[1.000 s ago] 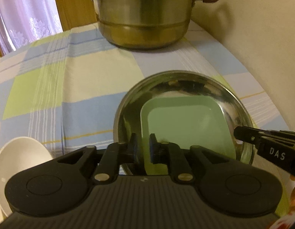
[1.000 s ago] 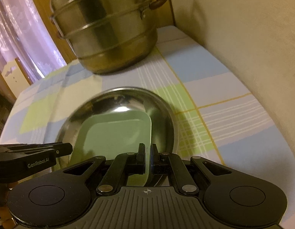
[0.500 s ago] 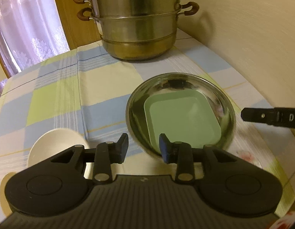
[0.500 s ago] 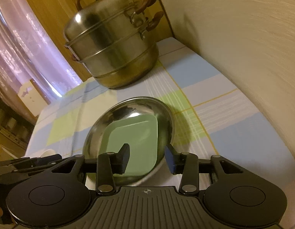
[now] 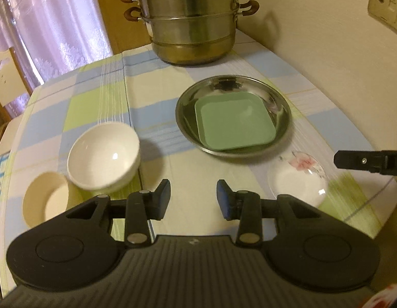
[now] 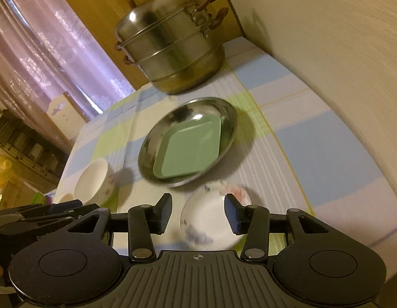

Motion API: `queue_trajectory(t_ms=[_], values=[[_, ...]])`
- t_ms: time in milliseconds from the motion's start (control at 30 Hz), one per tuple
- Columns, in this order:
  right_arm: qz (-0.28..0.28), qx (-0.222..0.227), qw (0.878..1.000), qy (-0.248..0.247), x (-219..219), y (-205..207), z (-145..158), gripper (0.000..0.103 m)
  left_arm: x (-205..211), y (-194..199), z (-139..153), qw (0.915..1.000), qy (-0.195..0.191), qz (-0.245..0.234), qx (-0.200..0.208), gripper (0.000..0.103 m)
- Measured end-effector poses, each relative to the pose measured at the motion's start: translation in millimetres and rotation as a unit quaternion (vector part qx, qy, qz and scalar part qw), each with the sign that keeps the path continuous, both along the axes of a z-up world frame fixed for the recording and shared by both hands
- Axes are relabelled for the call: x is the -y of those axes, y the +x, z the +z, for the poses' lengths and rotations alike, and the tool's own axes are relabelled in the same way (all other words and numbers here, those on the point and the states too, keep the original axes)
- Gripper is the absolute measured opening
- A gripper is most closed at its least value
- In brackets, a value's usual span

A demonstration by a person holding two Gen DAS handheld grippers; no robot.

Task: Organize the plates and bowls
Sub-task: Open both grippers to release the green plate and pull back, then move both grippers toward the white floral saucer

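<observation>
Left wrist view: my left gripper (image 5: 193, 196) has its jaws apart, empty, above the desk (image 5: 157, 84); green square plate (image 5: 234, 123) lies inside the steel dish (image 5: 280, 100) toward the far right corner; white bowl (image 5: 103, 156) near the left edge.
Right wrist view: my right gripper (image 6: 197, 211) jaws opening, nothing gripped, flowered saucer (image 6: 211, 220) below them.

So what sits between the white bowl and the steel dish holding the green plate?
Nothing: in the left wrist view only bare checked tablecloth separates the white bowl from the steel dish holding the green plate.
</observation>
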State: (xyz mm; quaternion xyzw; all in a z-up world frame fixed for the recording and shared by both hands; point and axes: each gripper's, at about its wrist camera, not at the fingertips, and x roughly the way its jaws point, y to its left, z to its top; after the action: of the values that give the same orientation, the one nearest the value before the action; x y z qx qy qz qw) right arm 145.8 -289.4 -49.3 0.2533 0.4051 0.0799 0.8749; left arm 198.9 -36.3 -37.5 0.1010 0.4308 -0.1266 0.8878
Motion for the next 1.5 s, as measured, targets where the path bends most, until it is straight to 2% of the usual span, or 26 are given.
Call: queue_trajectory(t_ms=[67, 133, 200, 400, 600, 1033, 1500], values=[[0.002, -0.003, 1.0, 0.003, -0.2, -10.0, 1.0, 0.047, -0.5, -12.1, 3.8, 1.0, -0.008, 0.004, -0.002, 0.037], [0.004, -0.004, 1.0, 0.005, -0.6, -19.9, 2.9, 0.058, -0.8, -24.7, 7.1, 0.9999, -0.011, 0.009, -0.003, 0.037], [0.009, -0.005, 1.0, 0.003, -1.5, -29.5, 5.4, 0.065, -1.6, -35.9, 9.5, 0.9998, -0.015, 0.014, -0.003, 0.037], [0.02, -0.003, 1.0, -0.018, -3.6, -53.6, 13.4, 0.065, -1.5, -69.4, 15.7, 0.9992, -0.024, 0.031, -0.003, 0.037], [0.042, 0.001, 0.997, -0.072, -9.8, -77.8, 17.2, 0.066, 0.4, -95.2, 20.1, 0.9986, -0.028, 0.044, -0.002, 0.037], [0.069, 0.008, 0.993, -0.092, -13.0, -109.9, 21.6, 0.066, 1.1, -140.2, 24.2, 0.9972, -0.031, 0.069, 0.004, 0.037], [0.086, 0.008, 0.992, -0.093, -15.7, -121.7, 20.3, 0.066, -0.2, -157.6, 22.5, 0.9966, -0.03, 0.077, 0.0, 0.037]])
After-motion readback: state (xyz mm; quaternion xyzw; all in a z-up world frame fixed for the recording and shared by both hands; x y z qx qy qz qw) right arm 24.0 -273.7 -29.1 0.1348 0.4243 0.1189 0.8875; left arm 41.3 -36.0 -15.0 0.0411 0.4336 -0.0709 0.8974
